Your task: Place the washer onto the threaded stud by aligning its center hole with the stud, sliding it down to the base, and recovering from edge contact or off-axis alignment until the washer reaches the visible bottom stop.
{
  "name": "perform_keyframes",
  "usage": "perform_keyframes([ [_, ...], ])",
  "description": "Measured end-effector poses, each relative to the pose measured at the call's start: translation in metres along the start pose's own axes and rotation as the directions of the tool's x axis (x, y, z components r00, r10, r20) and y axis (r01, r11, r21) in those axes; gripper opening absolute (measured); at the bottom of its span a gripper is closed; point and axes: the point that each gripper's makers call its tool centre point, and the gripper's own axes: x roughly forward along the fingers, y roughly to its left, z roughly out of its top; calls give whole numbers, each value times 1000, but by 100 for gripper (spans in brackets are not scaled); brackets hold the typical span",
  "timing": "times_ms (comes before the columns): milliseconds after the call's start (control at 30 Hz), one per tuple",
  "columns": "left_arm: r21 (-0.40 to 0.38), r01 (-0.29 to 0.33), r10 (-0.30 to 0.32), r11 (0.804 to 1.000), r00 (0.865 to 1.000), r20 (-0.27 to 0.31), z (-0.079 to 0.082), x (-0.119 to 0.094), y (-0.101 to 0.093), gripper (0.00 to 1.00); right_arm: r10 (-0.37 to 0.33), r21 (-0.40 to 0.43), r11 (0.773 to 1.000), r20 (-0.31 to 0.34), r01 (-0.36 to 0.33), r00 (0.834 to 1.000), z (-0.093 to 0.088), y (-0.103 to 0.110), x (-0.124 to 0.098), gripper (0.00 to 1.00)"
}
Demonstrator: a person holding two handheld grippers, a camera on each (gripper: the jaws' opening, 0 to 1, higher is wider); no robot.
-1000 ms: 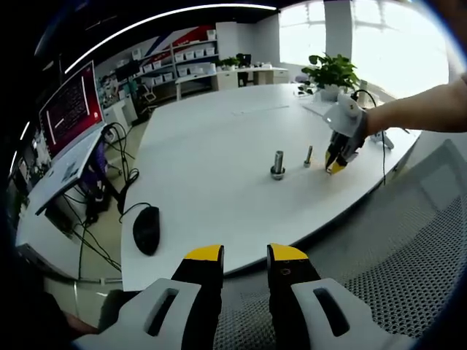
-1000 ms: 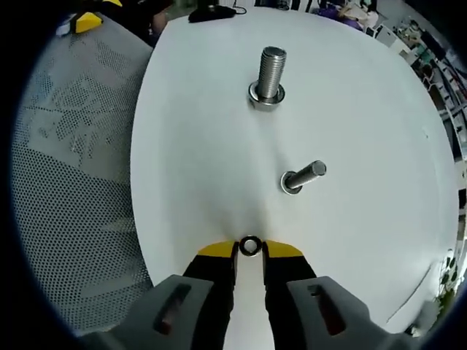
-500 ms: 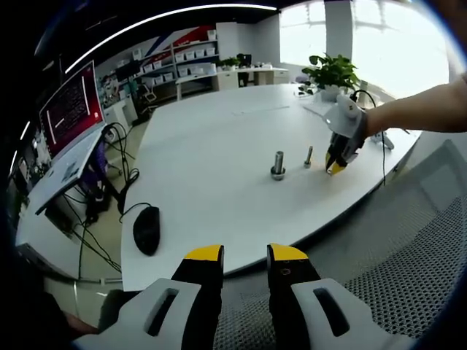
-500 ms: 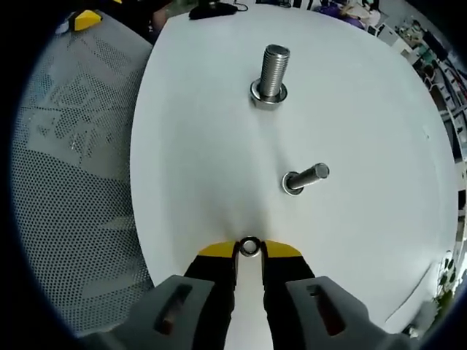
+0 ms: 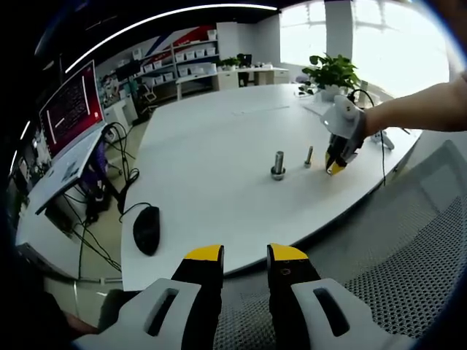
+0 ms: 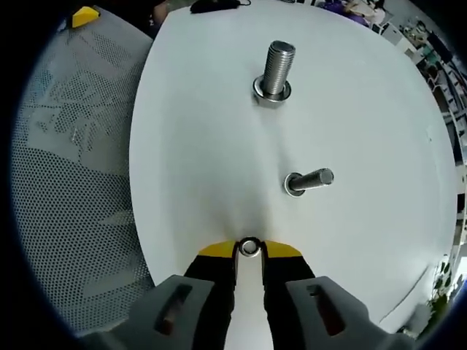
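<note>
Right hand-held gripper [image 6: 249, 249] still pinching washer [image 6: 249, 246], nearer small stud [image 6: 309, 179].

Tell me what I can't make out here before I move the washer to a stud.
- Washer, right gripper view: pinched between the right gripper tips, which cover its sides.
- Washer, left gripper view: too small at the right gripper to see.
- Small stud and large stud: whether either base already carries a washer is unclear.
- Left gripper: holds nothing, hanging off the table edge.

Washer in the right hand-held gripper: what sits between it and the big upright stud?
In the right gripper view, a smaller stud stands between the washer and the large stud, slightly off the direct line.
</note>
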Motion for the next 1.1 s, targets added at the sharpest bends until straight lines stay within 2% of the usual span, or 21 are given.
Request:
perform_keyframes([
  [133,2,0,0,1000,1000,-1,0,0,0,22,14,25,1000,2,-14,1000,-3,-1,-1,14],
  [267,2,1,-1,1000,1000,0,0,0,0,22,9,5,1000,3,-9,1000,-3,-2,-4,14],
  [533,3,2,-2,1000,1000,1,0,0,0,22,22,1,1000,17,-22,1000,7,-2,-17,14],
  [933,3,1,-1,1000,1000,2,0,0,-1,22,45,-18,999,-38,-45,998,-7,9,-1,14],
  [967,3,1,-1,1000,1000,2,0,0,-1,22,28,-24,999,-40,-29,999,-8,7,-2,14],
  [1100,4,3,-3,1000,1000,1,0,0,-1,22,42,-10,999,-32,-43,999,-5,7,0,14],
])
